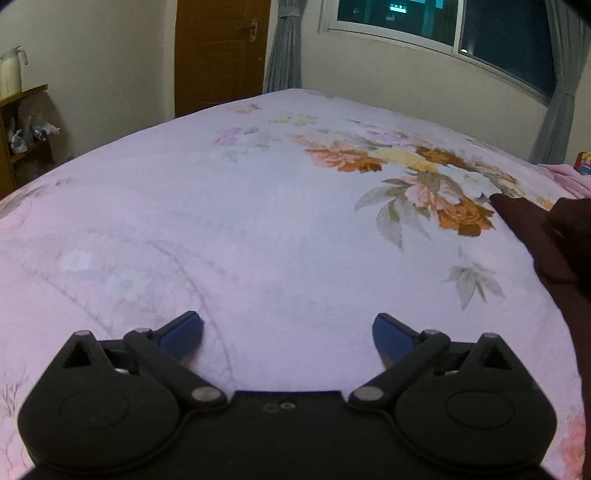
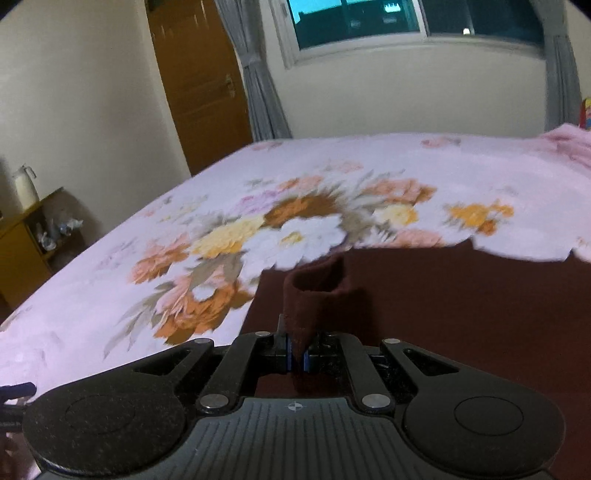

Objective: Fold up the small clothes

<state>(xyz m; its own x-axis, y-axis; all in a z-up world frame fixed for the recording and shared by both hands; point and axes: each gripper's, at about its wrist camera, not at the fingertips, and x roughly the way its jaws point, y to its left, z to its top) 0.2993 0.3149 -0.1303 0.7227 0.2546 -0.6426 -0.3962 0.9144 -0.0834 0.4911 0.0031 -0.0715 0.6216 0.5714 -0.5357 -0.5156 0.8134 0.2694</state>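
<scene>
Right wrist view first: a wide bed [image 2: 110,295] fills most of the frame, covered by a pale pink sheet printed with orange, yellow and white flowers. On its near right part lies a dark maroon garment [image 2: 461,314], spread flat across the sheet and reaching the right edge of the picture. One folded edge of that garment rises from the flat part in a small loop and runs down into the right gripper [image 2: 298,360], whose blue-padded fingers [image 2: 289,356] are pinched tight on the cloth, with no gap showing between them.

From the left wrist view, the same bed spreads ahead, mostly bare sheet with the flower print toward the right. The garment shows only as a dark mass at the right edge [image 1: 554,251], lying on the sheet well apart from the left gripper [image 1: 288,332]. Its fingers [image 1: 183,332] stand wide apart over bare sheet, with nothing between them.

Behind the bed stand a brown wooden door [image 2: 199,85], a window [image 2: 388,22] with grey curtains, and a low wooden shelf [image 2: 22,236] at the left wall
</scene>
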